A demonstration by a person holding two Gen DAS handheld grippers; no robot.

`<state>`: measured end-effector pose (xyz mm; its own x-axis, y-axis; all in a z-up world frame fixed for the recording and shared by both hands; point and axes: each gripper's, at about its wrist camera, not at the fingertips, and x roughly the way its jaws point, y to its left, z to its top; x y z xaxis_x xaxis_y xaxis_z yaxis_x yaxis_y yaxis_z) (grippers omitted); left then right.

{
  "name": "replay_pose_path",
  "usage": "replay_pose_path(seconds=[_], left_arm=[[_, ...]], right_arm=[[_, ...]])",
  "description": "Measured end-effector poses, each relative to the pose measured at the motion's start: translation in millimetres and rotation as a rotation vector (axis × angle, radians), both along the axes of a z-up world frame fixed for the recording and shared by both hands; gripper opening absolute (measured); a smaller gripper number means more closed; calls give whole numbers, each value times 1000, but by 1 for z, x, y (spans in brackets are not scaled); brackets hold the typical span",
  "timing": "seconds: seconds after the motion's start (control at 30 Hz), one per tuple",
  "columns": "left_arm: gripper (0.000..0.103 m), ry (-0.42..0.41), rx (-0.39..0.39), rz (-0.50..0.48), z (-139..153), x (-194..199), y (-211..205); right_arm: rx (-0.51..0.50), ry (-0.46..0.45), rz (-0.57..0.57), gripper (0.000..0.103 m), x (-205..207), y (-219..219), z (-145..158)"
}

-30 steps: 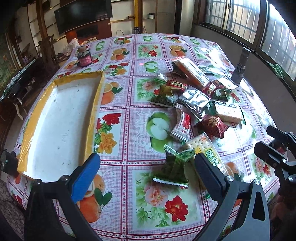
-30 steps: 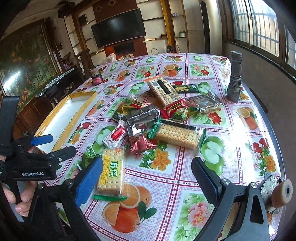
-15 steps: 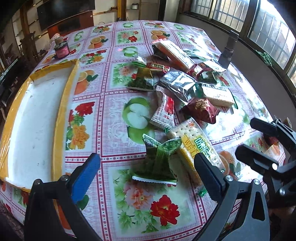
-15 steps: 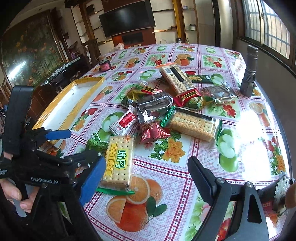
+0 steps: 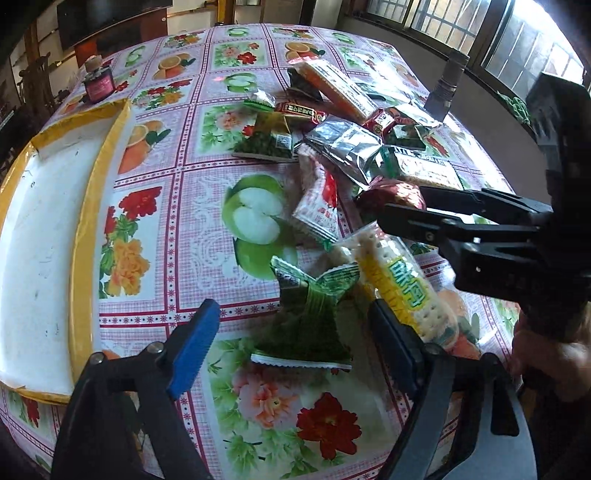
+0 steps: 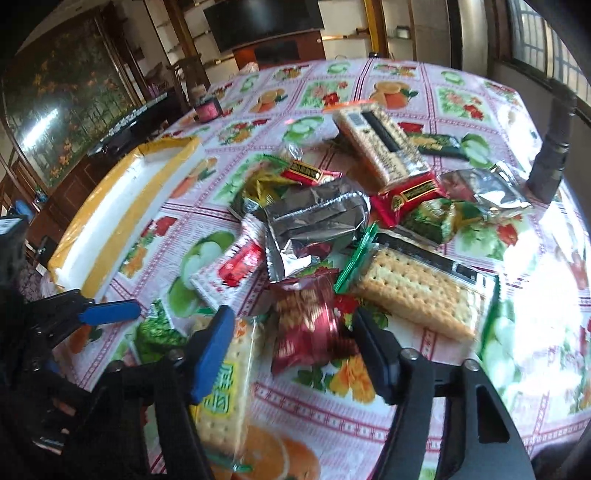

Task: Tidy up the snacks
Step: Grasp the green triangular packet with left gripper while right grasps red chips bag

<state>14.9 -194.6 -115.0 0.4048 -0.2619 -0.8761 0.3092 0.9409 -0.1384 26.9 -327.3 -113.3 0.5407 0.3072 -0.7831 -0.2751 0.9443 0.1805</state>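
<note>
Your bench is round and covered by a pink oilcloth printed with fruit and flowers. The landmark is the shallow white tray with yellow edges, which sits at the bench's left side. Beyond the tray's far corner stands a small dark jar; behind that are dark wooden shelves and a television. Windows run along the wall on the side opposite the tray, and a dark flashlight stands upright at that bench edge.

The snacks lie heaped well to the right of the tray: a silver foil pack, long cracker packs, small red and green wrappers.

Your left gripper has its jaws partly spread on either side of the green packet, which lies flat on the oilcloth just right of the tray; the pads are not pressing it. Your right gripper stands at middling width around the dark red packet, farther from the tray, with the yellow-labelled cracker pack under its blue finger.

Compared with a second ago, both grippers have come lower and closer to the heap, and both sets of jaws have just been closing. The right one has shifted from the cracker pack to the red packet.
</note>
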Motion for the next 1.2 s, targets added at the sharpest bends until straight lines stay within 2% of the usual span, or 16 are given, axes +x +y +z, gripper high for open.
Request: replay_pose_path(seconds=[0.17, 0.2, 0.23, 0.27, 0.3, 0.33, 0.4, 0.47, 0.83, 1.2], left_arm=[[67, -13, 28, -12, -3, 2, -4], [62, -16, 28, -12, -3, 3, -3], [53, -21, 30, -12, -2, 3, -3], [50, -26, 33, -10, -2, 3, -3], [40, -31, 34, -5, -2, 4, -1], [35, -33, 35, -4, -2, 4, 0], [35, -31, 28, -3, -2, 5, 2], [34, -30, 27, 2, -2, 4, 2], [33, -109, 20, 26, 31, -7, 10], [33, -171, 16, 92, 56, -11, 36]], right_arm=[[19, -10, 0, 49, 1, -2, -2], [19, -15, 2, 45, 1, -2, -1], [14, -21, 4, 44, -1, -2, -1], [14, -22, 2, 43, -1, -3, 0], [16, -23, 1, 41, -1, -4, 0], [13, -24, -5, 40, -1, -5, 0], [2, -32, -18, 34, -2, -6, 2], [-2, -39, -28, 33, -4, -8, 3], [41, -142, -40, 33, -33, -9, 37], [97, -199, 13, 33, -39, 16, 60]])
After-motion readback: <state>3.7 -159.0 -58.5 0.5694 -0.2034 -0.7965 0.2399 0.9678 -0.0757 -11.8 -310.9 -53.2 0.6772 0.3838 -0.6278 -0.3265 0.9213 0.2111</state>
